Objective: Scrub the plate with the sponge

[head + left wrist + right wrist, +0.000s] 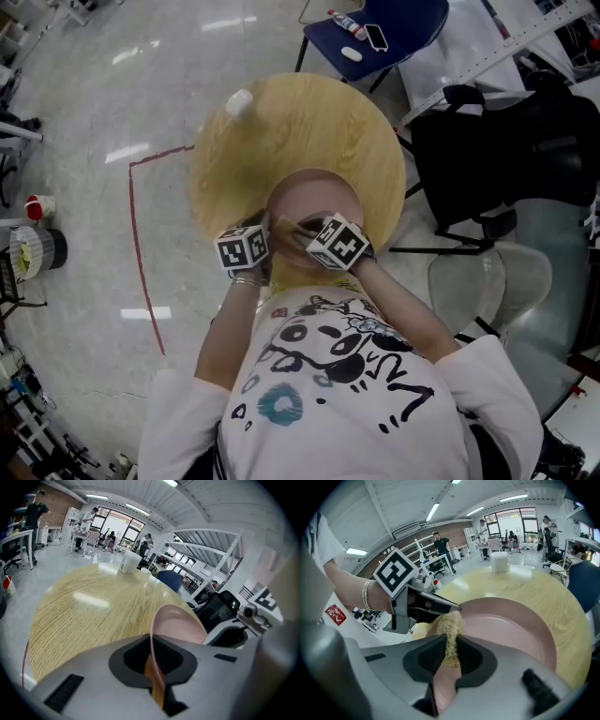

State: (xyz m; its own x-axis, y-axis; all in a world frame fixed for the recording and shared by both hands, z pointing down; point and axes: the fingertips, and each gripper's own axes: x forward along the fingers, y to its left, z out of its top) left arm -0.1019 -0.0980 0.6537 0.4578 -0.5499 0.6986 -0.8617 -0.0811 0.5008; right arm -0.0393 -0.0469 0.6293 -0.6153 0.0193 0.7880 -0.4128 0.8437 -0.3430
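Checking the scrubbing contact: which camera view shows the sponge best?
The right gripper view: the yellow sponge sits pinched in the right gripper, at the near rim of the pink plate. The head view hides it between the marker cubes. The left gripper view shows only the plate's edge, no sponge.

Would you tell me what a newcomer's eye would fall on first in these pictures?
The pink plate at the near edge of the round wooden table stands out first. The left gripper is clamped on its rim, while the right gripper pinches a straw-coloured sponge at the plate's near side.
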